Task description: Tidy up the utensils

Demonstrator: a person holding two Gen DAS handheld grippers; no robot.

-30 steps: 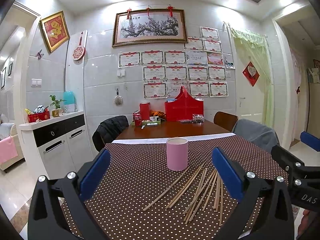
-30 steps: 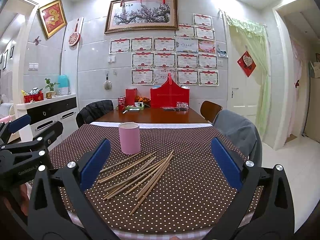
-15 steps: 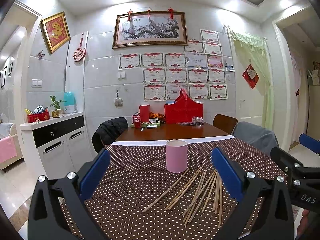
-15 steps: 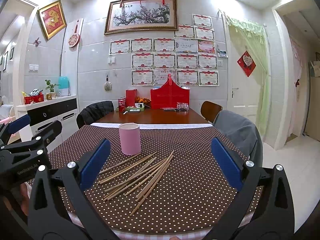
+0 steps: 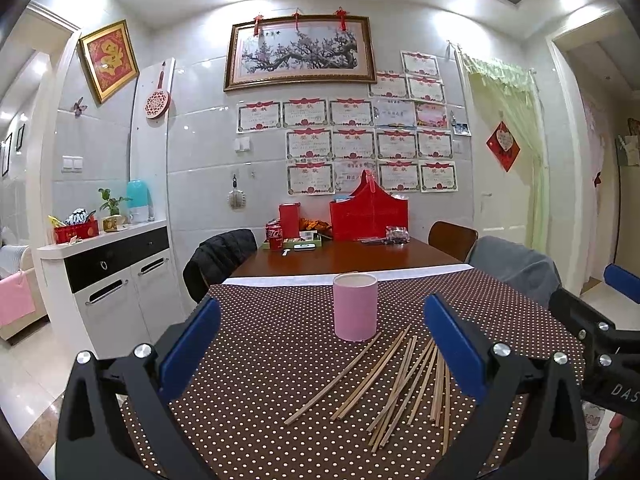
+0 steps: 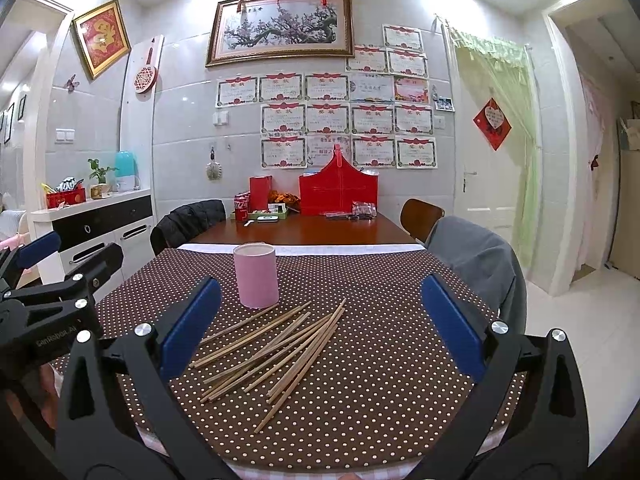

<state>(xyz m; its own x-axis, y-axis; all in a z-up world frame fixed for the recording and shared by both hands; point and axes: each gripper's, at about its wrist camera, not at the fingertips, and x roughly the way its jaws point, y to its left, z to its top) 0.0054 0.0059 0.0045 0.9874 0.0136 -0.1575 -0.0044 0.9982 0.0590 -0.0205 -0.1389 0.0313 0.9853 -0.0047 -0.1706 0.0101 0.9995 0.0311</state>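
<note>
The desk (image 6: 400, 360), under its dotted brown cloth, carries everything, and nothing is sorted yet. The pink cup (image 6: 256, 276) stands upright at about 11 o'clock of the loose wooden chopsticks (image 6: 276, 348), one tip almost touching its base (its inside is hidden, so I cannot tell whether it is empty). All sticks remain to be gathered. The left tool (image 5: 320, 340) and right tool (image 6: 320, 320) hover spread wide, pinching nothing. The sticks overlap, so their count is unclear.
</note>
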